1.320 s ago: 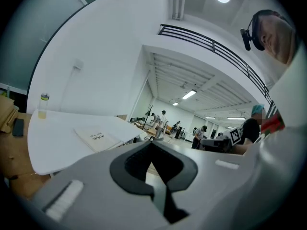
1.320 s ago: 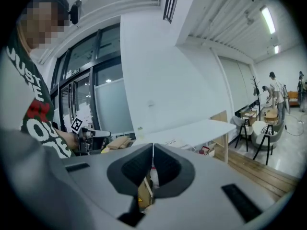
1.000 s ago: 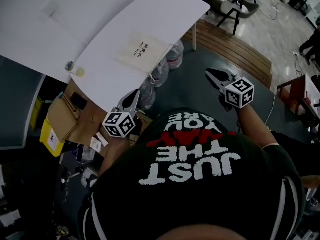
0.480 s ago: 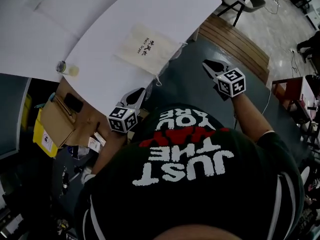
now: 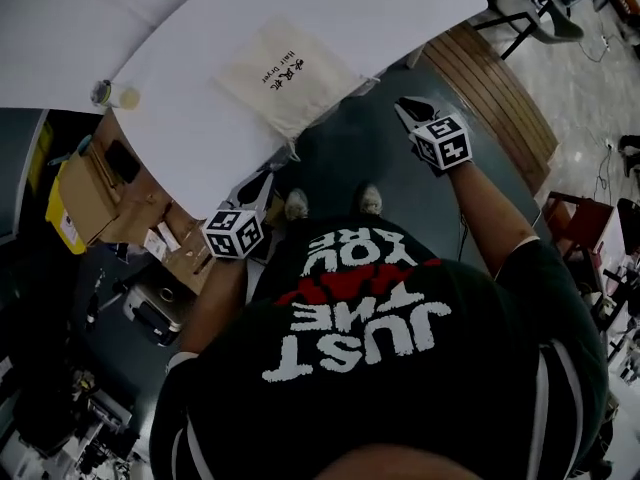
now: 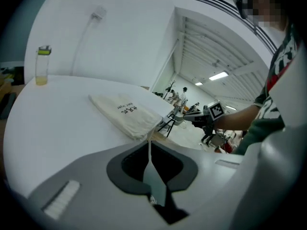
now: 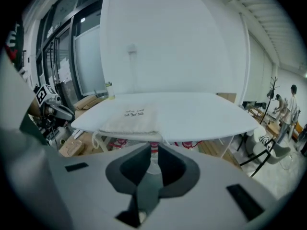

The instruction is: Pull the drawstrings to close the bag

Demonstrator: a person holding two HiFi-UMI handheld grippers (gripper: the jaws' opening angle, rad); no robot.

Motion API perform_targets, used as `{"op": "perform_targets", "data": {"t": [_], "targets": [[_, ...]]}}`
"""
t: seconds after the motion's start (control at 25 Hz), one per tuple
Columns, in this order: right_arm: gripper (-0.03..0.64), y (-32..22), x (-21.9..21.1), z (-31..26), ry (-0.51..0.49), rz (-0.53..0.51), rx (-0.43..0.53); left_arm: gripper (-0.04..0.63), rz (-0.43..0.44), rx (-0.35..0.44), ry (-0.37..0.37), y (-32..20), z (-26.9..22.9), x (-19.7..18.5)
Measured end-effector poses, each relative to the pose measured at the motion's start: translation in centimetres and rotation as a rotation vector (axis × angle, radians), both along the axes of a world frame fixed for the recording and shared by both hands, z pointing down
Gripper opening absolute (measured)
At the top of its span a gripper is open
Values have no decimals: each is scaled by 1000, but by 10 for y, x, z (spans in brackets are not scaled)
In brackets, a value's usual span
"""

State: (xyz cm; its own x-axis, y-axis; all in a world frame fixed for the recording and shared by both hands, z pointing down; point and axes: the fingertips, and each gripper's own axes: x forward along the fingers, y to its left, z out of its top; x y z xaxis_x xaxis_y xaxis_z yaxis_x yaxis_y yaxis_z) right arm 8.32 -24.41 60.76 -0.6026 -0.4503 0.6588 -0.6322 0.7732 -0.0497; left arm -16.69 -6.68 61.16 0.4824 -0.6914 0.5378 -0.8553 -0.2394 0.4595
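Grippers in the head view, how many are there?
2. Left gripper just off the white table's near edge, close to the bag; right gripper over the dark floor.

Bag (image 5: 285, 76): cream cloth, matt, fine weave. Worktop (image 5: 190, 138): smooth white, matt. Boxes (image 5: 88, 183): brown cardboard. Slatted boards (image 5: 490, 88): wood.

A cream cloth drawstring bag (image 5: 285, 76) with dark print lies near the edge of a white table (image 5: 190, 118), while a small clear bottle (image 5: 113, 95) with a green cap stands upright well apart from it.
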Motion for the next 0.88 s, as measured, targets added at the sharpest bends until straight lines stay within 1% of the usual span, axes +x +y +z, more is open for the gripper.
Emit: {"op": "perform_targets", "data": {"t": [0.08,0.2,0.24,0.32,0.44,0.64,0.88], "targets": [[9,-20,2,18,30,-9,20,2,-35,-22,6,0,13,7],[12,-40,-4,40,50,-5,41,2,-17,-48,-5,4,31,15],[21,-44,-8,48,52,-4,42,2,-10,-57,-9,6,37,16],[67,-52,-16,63,62,-5,49,2,-5,-74,-10,8,47,16],[87,-62,-21,82,90,-2,80,2,9,-93,-9,9,62,16],[95,-77,-24,94,92,65,141,2,38,-123,-19,14,79,17],[101,-88,-33,105,146,31,204,2,35,-145,-20,17,89,15]]}}
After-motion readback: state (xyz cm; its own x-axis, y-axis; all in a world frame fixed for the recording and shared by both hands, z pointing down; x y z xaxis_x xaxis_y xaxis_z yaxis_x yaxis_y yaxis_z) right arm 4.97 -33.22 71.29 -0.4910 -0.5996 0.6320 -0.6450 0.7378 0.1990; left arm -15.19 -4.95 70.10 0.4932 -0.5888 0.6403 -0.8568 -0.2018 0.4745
